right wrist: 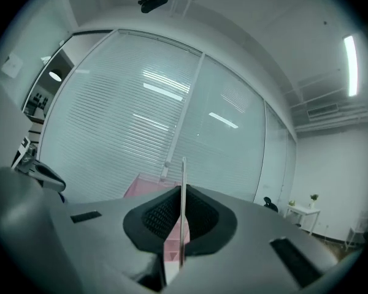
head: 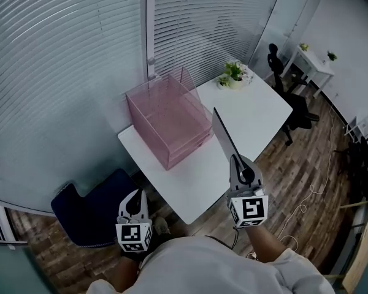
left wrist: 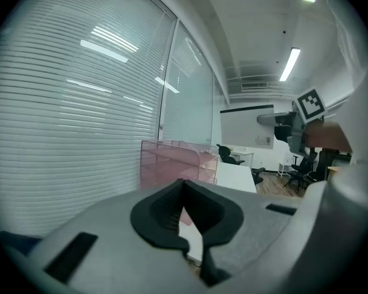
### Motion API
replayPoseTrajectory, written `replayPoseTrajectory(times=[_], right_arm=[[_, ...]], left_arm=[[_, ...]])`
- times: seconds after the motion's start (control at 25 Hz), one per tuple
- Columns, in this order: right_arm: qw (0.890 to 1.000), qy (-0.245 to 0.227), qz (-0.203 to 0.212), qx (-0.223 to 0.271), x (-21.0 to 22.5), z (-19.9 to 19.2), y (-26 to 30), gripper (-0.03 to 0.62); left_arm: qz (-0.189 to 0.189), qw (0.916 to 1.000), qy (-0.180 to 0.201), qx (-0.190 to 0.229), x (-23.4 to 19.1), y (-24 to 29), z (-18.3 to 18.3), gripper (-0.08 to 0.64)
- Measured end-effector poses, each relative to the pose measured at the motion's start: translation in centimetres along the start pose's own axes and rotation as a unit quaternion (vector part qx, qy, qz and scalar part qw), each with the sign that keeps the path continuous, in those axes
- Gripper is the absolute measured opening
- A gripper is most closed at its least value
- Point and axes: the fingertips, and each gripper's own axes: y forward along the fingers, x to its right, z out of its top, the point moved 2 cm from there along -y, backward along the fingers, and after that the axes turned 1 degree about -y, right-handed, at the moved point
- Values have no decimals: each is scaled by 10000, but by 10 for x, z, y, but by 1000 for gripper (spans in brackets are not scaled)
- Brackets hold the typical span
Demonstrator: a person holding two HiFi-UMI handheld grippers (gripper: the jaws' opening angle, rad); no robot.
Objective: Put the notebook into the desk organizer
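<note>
My right fingers (right wrist: 158, 216) are pressed almost fully together on the notebook (right wrist: 183, 188), which stands upright and edge-on between the pads as a thin line rising above them. In the head view the right gripper (head: 238, 165) has the notebook (head: 224, 133) by its lower end, and the book slants up and away from me over the near part of the white table (head: 257, 112). The pink see-through desk organizer (head: 168, 118) sits on the table to the left of the book, against the blinds (head: 61, 72). The book's top comes near its right corner, though I cannot tell whether they touch. My left gripper (head: 135, 199) hangs off the table's near left corner, beside a dark blue chair (head: 89, 216). Its fingers (left wrist: 162, 216) are drawn in to a thin sliver of a gap with nothing held, and the organizer (left wrist: 172, 161) shows ahead of them. A small potted plant (head: 234, 72) stands at the table's far end, and a black office chair (head: 299, 112) sits past its right side.
</note>
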Motion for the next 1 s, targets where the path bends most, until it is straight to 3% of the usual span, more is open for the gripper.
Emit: replayPoseTrajectory(times=[0.28,0.52,0.76,1.0], right_arm=[[9933,-1109,311,134,-7,34,99,23],[9735,-2100,902,14,-24,35,174,23],[9343,-3142,1685,-66,-57,11,223,23],[8854,-4010,2343,-174,-86,-19,258,23]], left_arm=[[-150,9998,68,-109,-28,18,-1,8],[135,9998,15,-133,-40,18,-4,8],[693,9973,-216,-130,-40,10,-7,8],[1079,9934,-361,-162,-33,9,-10,8]])
